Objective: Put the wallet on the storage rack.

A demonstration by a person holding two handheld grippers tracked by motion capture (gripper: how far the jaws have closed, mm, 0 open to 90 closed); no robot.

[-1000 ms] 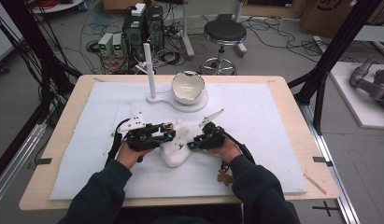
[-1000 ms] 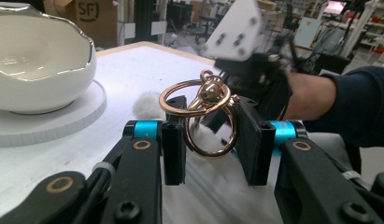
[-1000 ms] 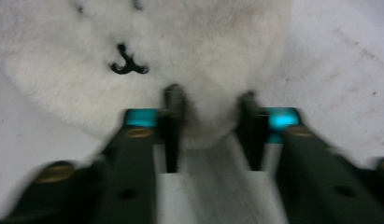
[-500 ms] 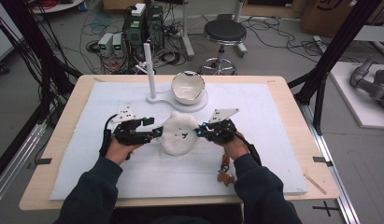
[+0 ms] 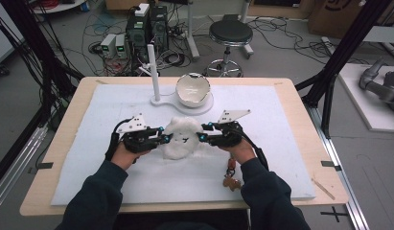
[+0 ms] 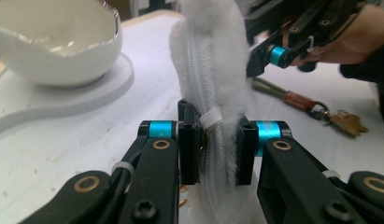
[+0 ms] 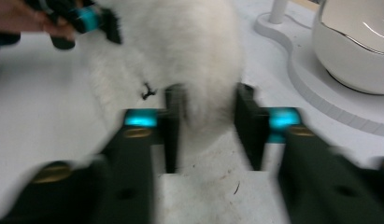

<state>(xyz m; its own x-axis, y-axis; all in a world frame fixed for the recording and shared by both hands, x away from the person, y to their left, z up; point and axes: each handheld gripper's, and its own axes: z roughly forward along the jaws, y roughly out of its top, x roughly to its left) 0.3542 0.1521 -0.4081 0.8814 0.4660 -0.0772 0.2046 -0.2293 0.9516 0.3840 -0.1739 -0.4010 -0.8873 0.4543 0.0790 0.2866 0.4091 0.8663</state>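
A fluffy white pouch [image 5: 180, 136] with a zipper stands upright on the white mat [image 5: 281, 143] between my two grippers. My left gripper [image 5: 167, 139] has just been closing and is shut on the pouch's zipper edge [image 6: 213, 70]; in the left gripper view its fingers [image 6: 189, 154] press the zipper from both sides. My right gripper [image 5: 200, 136] reaches in from the other side. In the blurred right gripper view its jaws [image 7: 206, 116] have just been opening and stand apart around the pouch's [image 7: 180, 46] fluffy end.
A white eggshell-shaped bowl [image 5: 192, 88] sits on a flat white stand with an upright post [image 5: 154, 72] just behind the pouch. A bunch of keys on a strap [image 5: 230, 179] lies by my right forearm. The table's front edge [image 5: 185, 207] is close.
The grippers have moved apart to either side of the pouch. It lay low between them a second ago and now stands upright. The right hand has risen slightly.
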